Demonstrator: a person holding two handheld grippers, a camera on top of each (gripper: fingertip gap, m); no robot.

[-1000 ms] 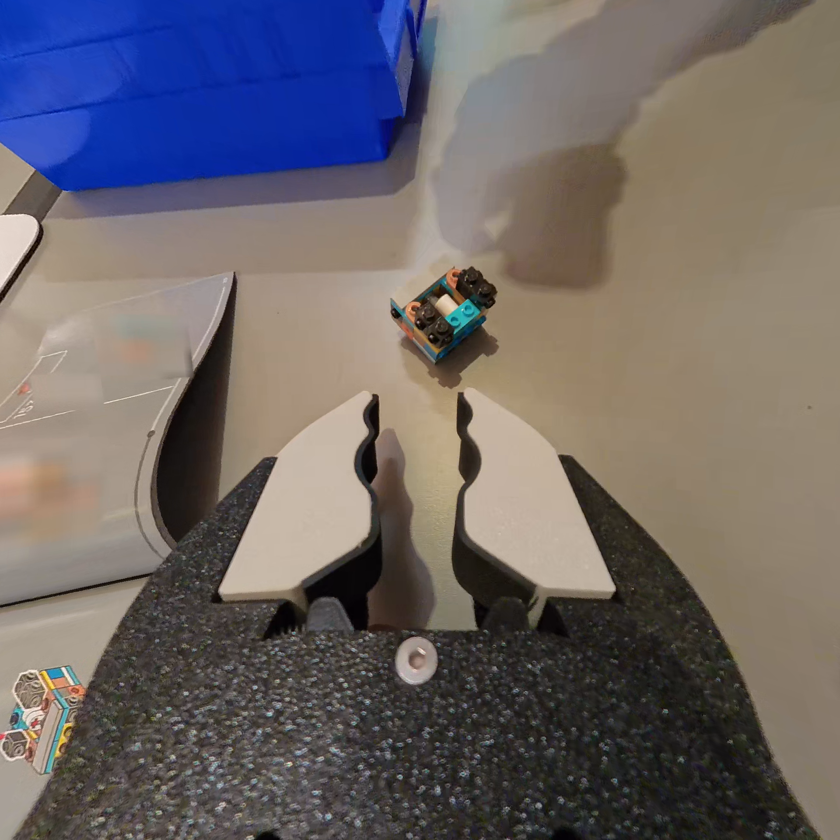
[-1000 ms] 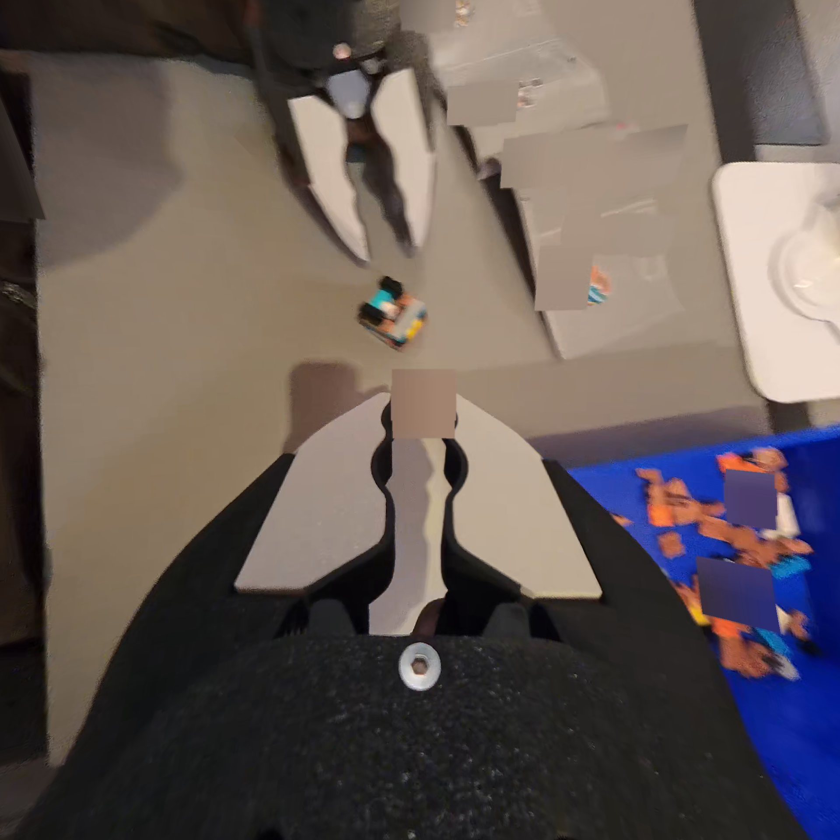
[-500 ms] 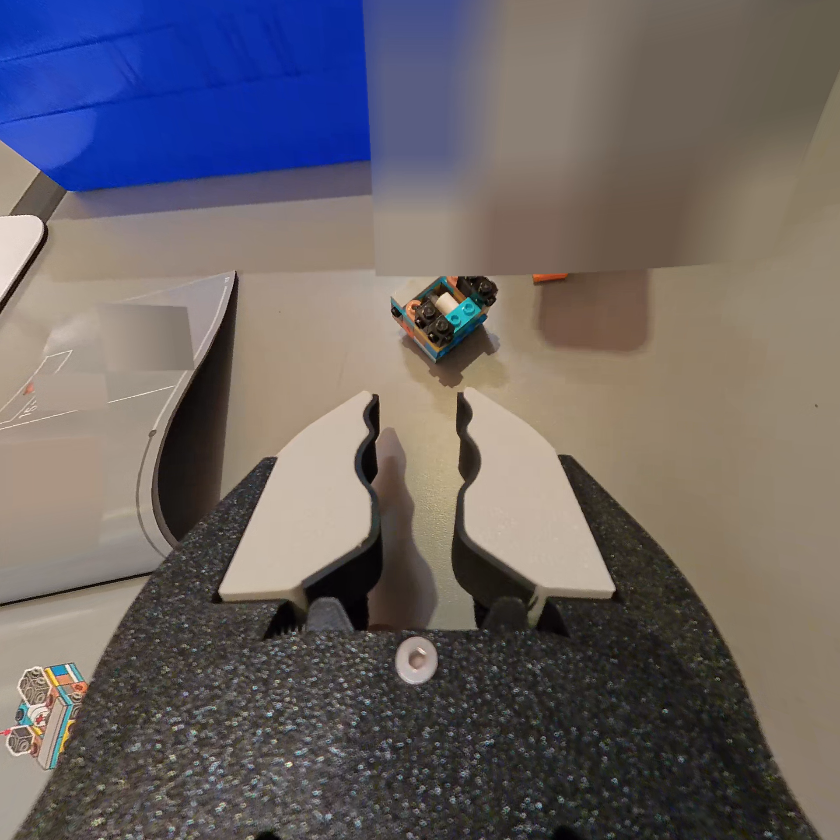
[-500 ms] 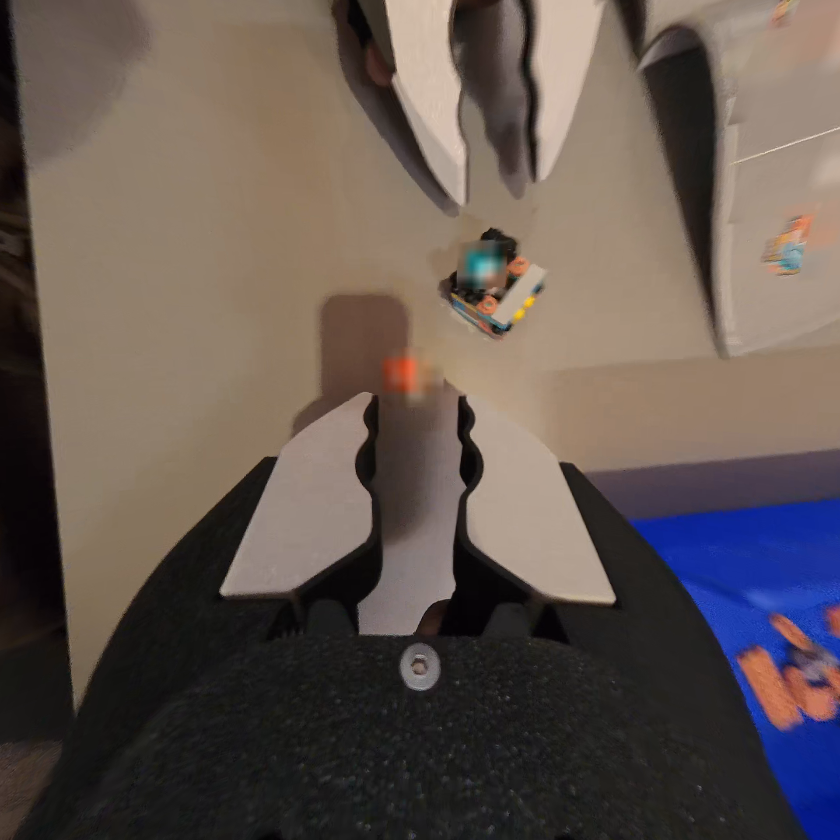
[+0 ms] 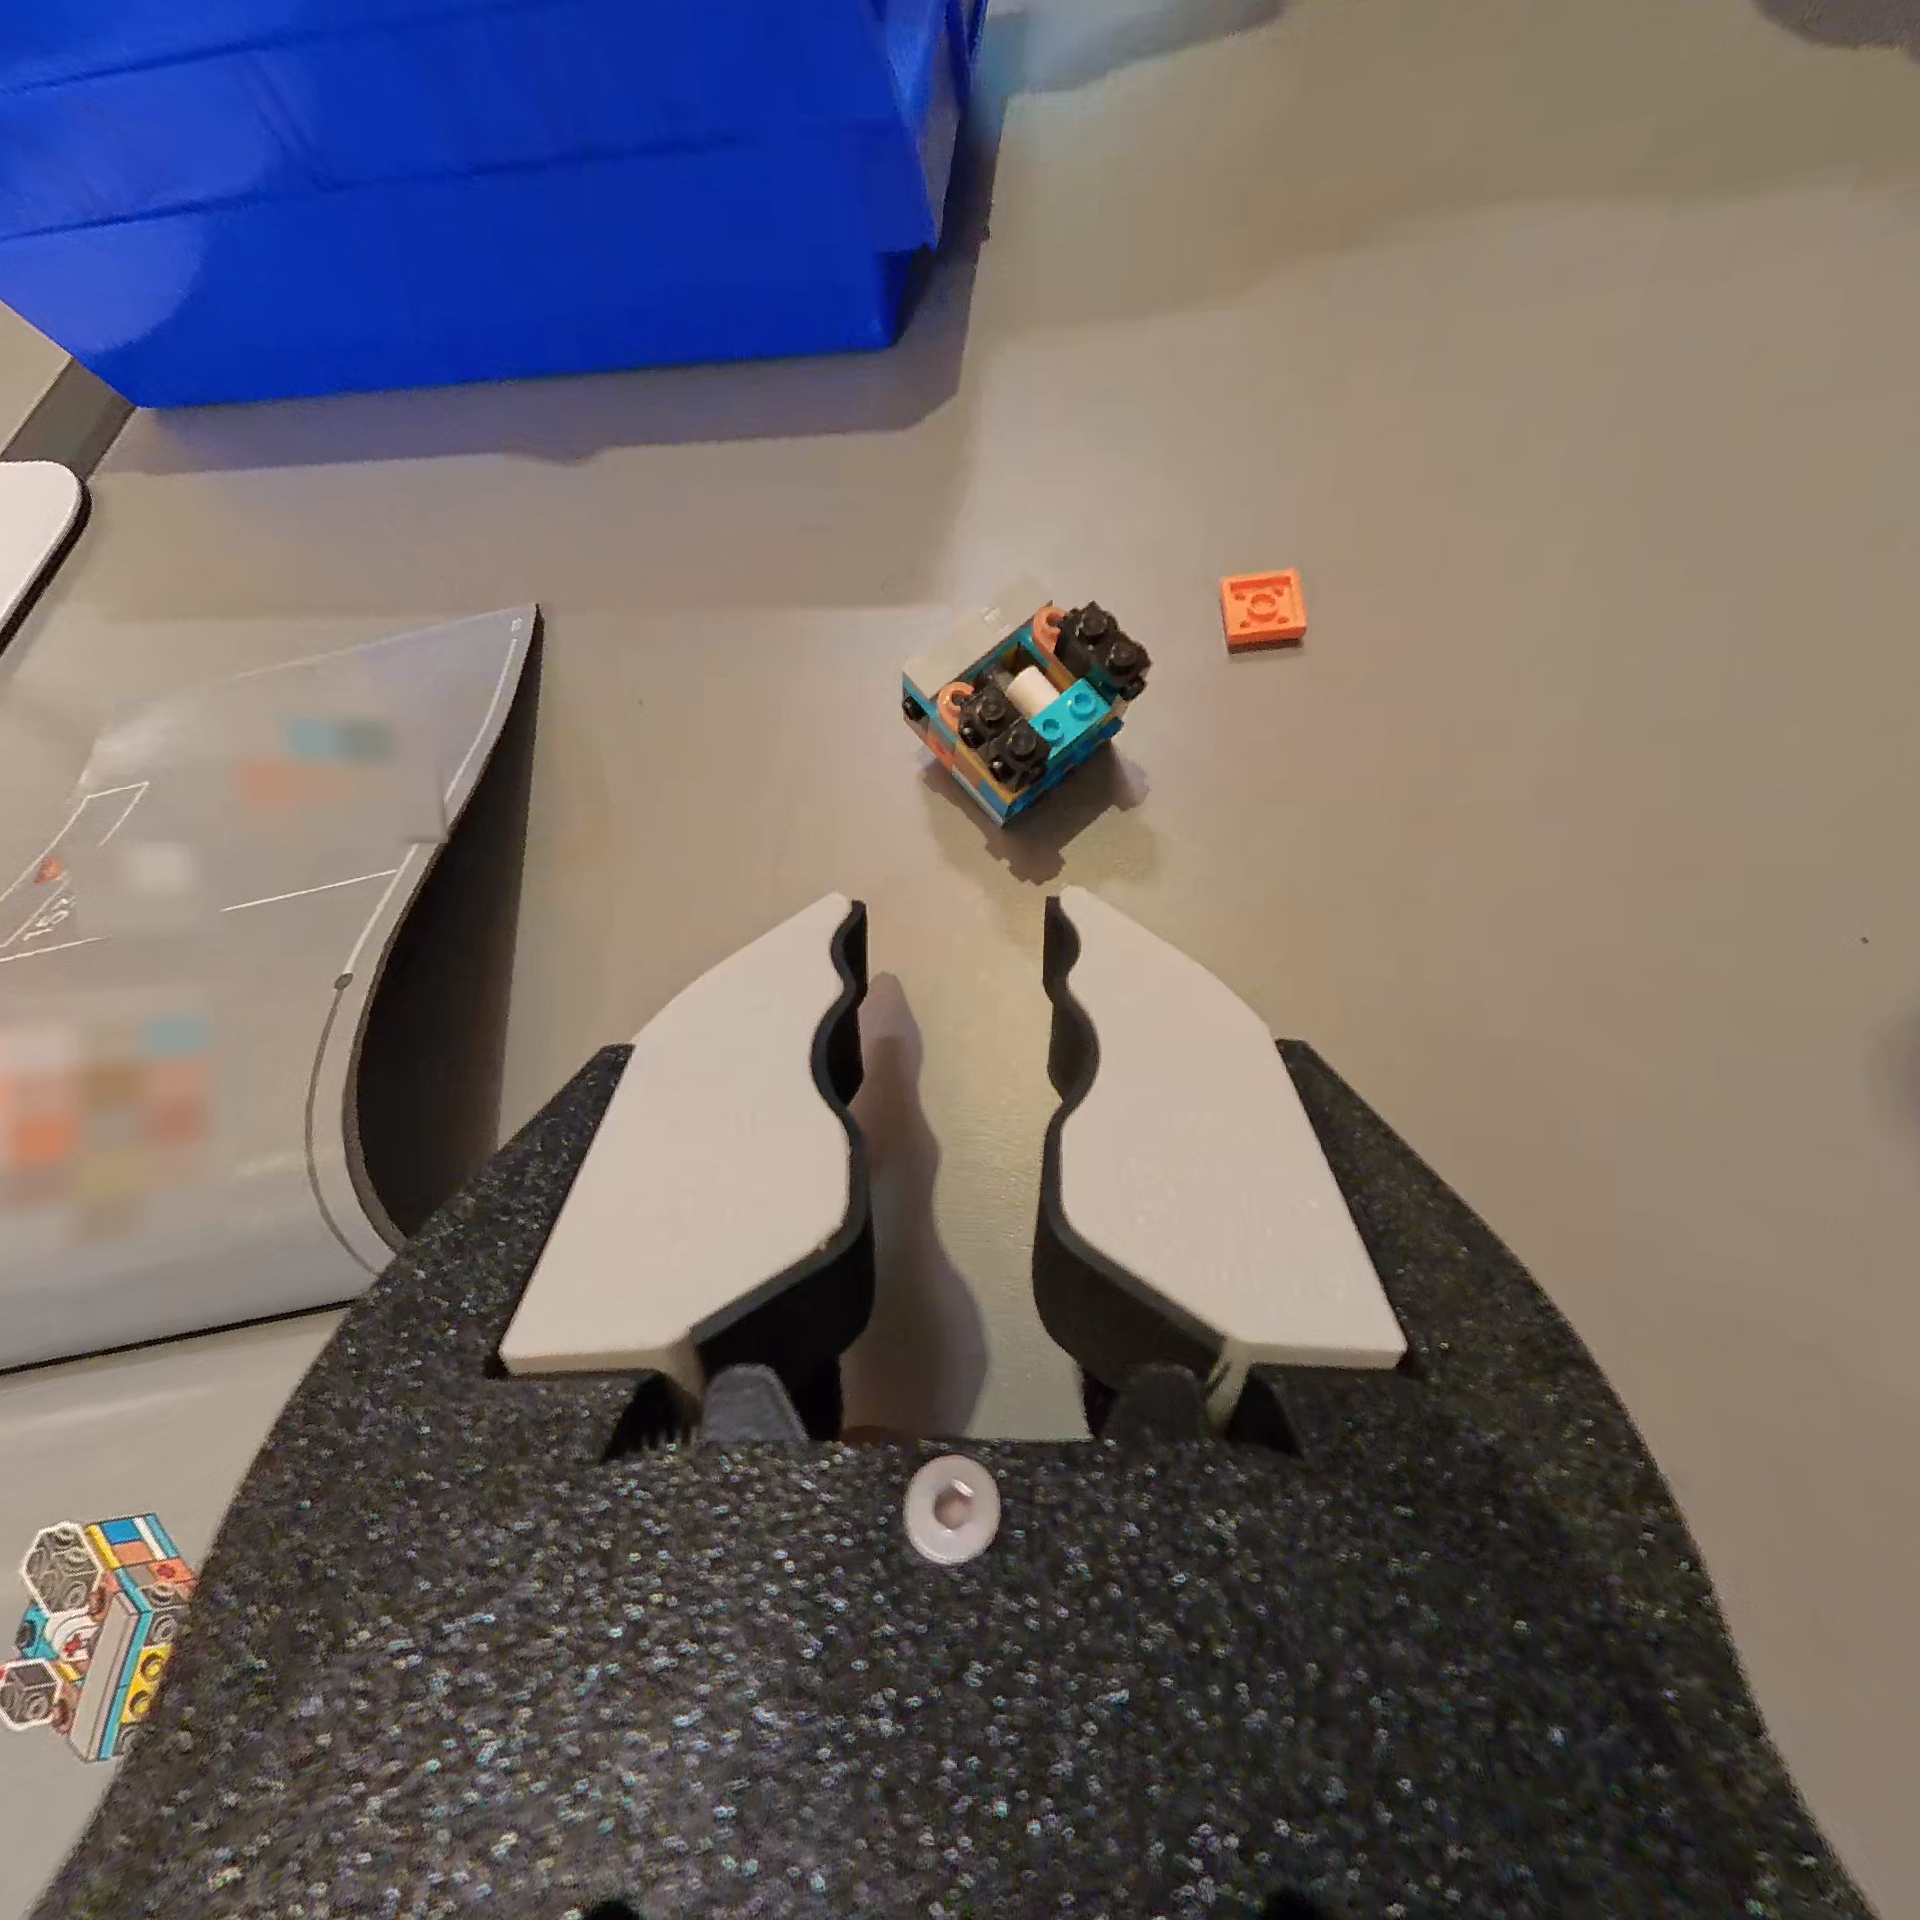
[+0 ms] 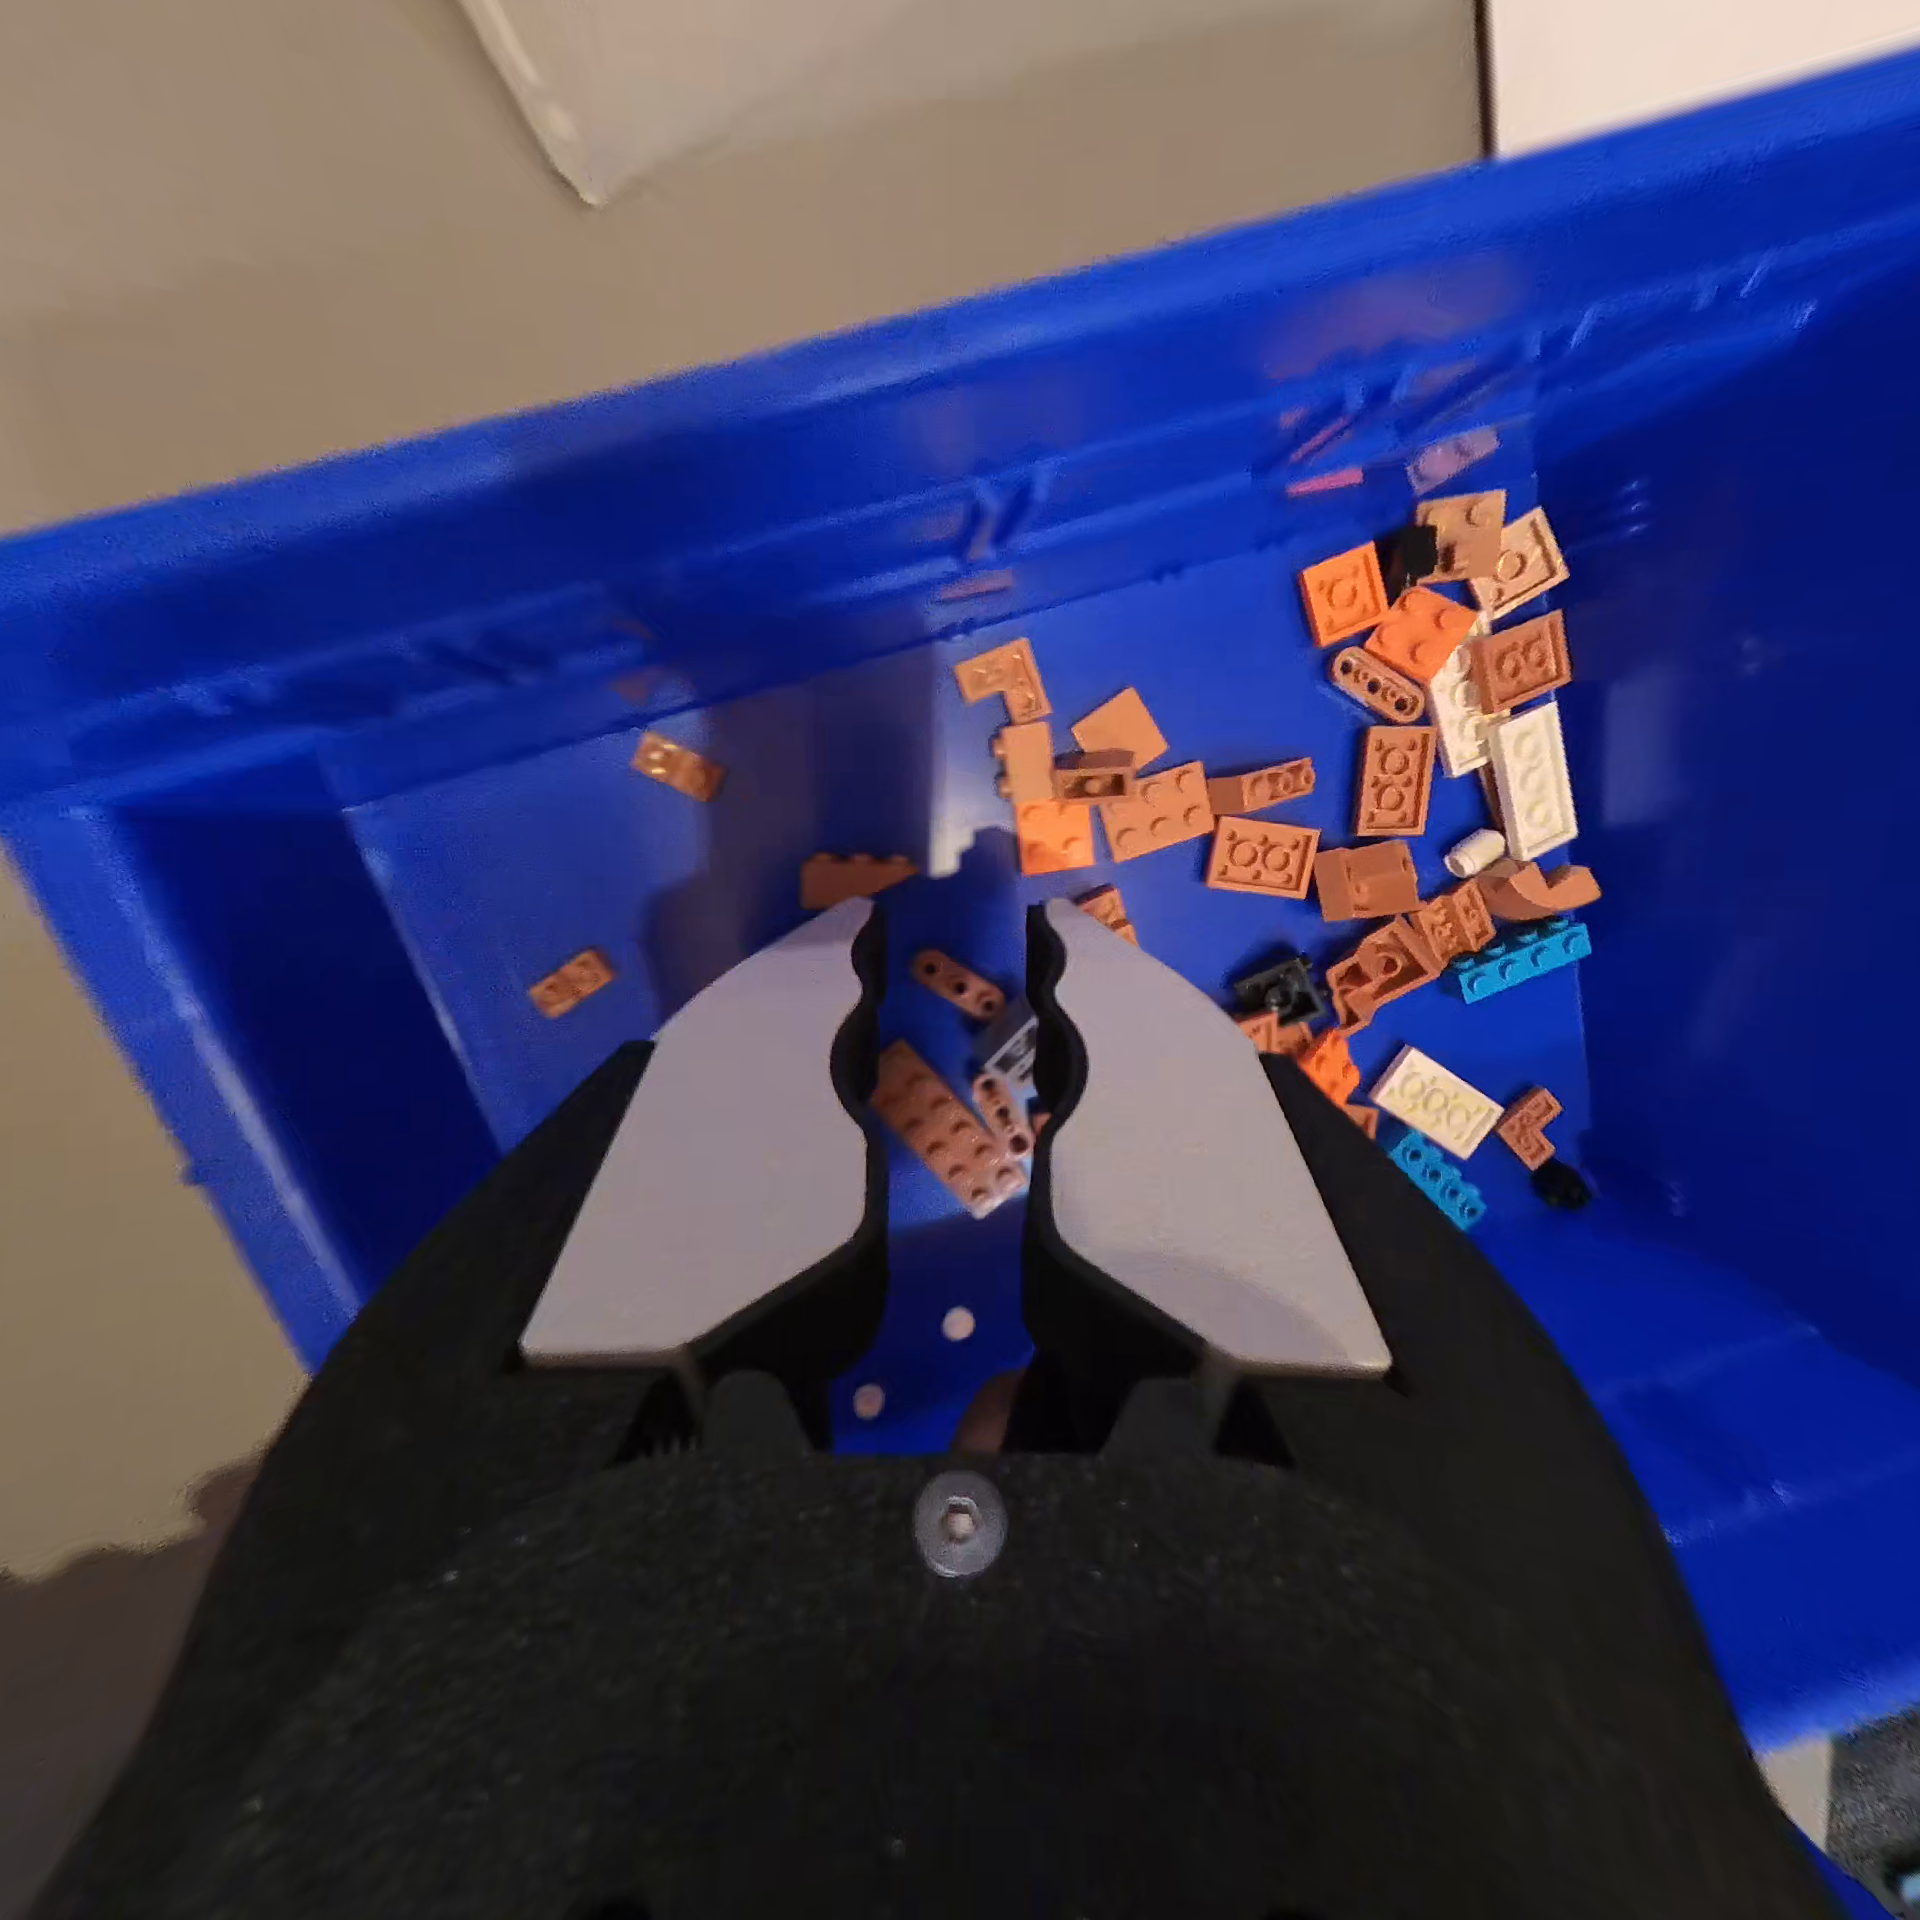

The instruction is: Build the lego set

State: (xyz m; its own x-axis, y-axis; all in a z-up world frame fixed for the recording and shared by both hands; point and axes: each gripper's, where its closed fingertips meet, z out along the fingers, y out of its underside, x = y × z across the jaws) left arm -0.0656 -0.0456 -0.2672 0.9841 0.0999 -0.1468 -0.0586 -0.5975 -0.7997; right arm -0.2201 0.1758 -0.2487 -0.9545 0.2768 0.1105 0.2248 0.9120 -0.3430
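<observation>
A small lego assembly point(image 5: 1023, 707) of teal, black, orange and white bricks sits on the grey table, just ahead of my left gripper point(image 5: 951, 904), which is open and empty. An orange square plate point(image 5: 1262, 608) lies stud side down to the assembly's right. My right gripper point(image 6: 951, 914) is open and empty above the blue bin point(image 6: 727, 499). The bin holds several loose orange, brown, white, teal and black lego pieces point(image 6: 1268, 857).
The blue bin point(image 5: 468, 187) stands at the back left in the left wrist view. An open instruction booklet point(image 5: 208, 935) lies left of the left gripper. A white object's corner point(image 5: 31, 530) shows at the far left. Across from one pair of fingers to the other is roughly 30 cm. My right tips are about 25 cm from the orange square plate point(image 5: 1262, 608), my left tips only 9 cm.
My right gripper let the orange plate go on the table beside the assembly, then swung away over the blue bin. My left gripper has not moved.
</observation>
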